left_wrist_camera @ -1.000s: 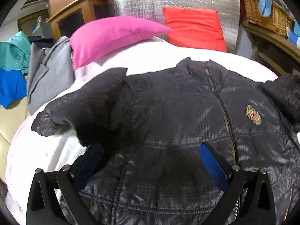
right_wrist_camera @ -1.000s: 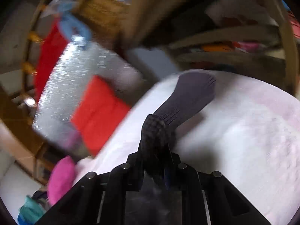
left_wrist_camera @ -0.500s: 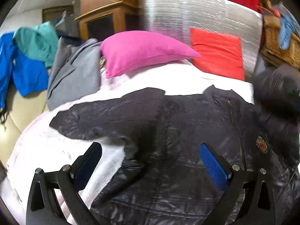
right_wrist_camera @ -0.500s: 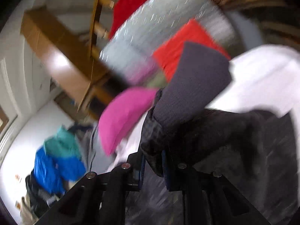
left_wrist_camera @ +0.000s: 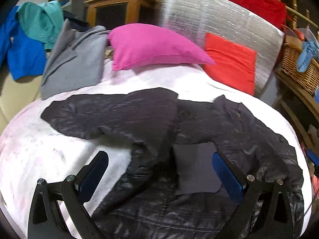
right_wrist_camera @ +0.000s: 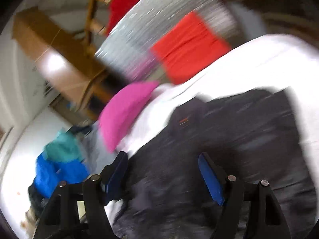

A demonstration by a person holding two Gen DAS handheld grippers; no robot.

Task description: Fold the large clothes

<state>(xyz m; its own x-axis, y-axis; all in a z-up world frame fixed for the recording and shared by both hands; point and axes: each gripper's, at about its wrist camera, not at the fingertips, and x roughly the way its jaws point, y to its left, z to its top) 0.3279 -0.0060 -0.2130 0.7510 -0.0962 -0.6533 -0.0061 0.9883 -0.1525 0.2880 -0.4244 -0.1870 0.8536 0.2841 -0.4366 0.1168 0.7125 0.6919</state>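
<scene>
Left tool (left_wrist_camera: 159,171) wide apart, holding nothing, hovering over the black jacket (left_wrist_camera: 199,131) on the white bed (left_wrist_camera: 39,159). Right tool (right_wrist_camera: 162,171) also spread wide and empty above the jacket (right_wrist_camera: 229,139); that view is motion-blurred. One sleeve lies folded across the chest, its knit cuff (left_wrist_camera: 196,169) between the left fingers. Pink pillow (left_wrist_camera: 151,47) behind.

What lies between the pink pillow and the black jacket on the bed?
Only bare white sheet; the pink pillow and jacket do not touch. The left wrist view shows it sharply.
</scene>
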